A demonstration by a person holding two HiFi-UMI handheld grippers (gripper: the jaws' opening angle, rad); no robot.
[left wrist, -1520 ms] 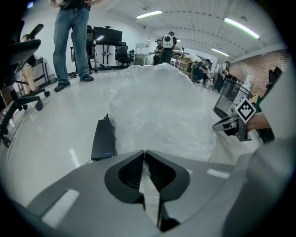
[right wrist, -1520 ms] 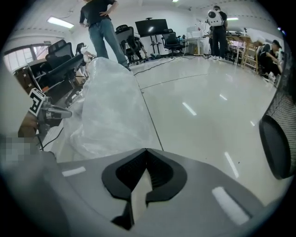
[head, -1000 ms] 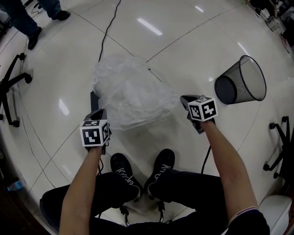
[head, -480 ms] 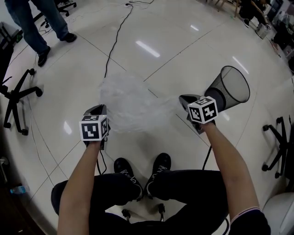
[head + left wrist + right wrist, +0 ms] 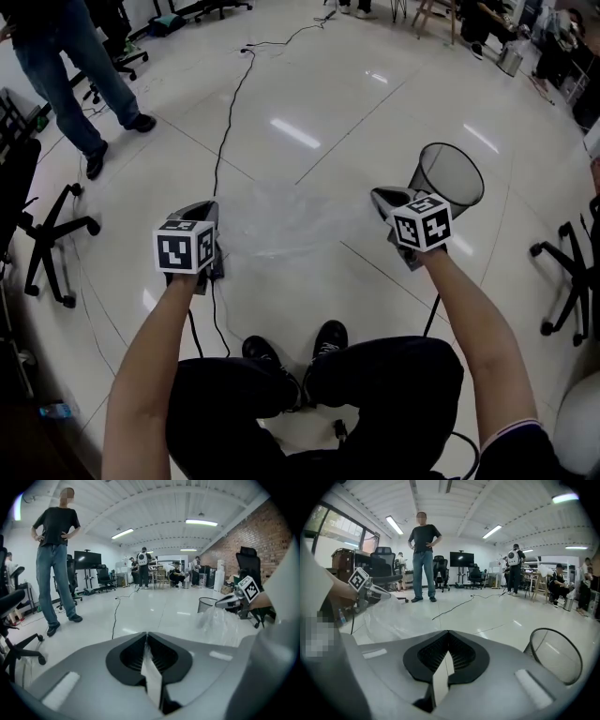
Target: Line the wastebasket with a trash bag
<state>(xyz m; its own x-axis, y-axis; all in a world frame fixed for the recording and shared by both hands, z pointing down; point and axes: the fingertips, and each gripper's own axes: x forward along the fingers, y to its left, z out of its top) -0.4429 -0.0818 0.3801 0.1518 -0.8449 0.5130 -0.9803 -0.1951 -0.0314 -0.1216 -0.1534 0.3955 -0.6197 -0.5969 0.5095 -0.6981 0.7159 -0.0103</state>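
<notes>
Trash bag (image 5: 281,225), clamped by both hand-held grippers (image 5: 202,208) (image 5: 381,198)

A glossy white tiled floor (image 5: 328,103) carries 1 black cable (image 5: 228,112) running to the far end. A person in jeans (image 5: 66,66) stands at left, near a black chair (image 5: 52,230). A 2nd chair (image 5: 570,281) sits at right. A dark screen (image 5: 87,559) stands far off.

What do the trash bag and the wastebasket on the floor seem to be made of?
The trash bag: thin clear plastic film, probably; the floor shows through it and it wrinkles. The wastebasket: black wire mesh, likely metal; the floor shows through its wall.
</notes>
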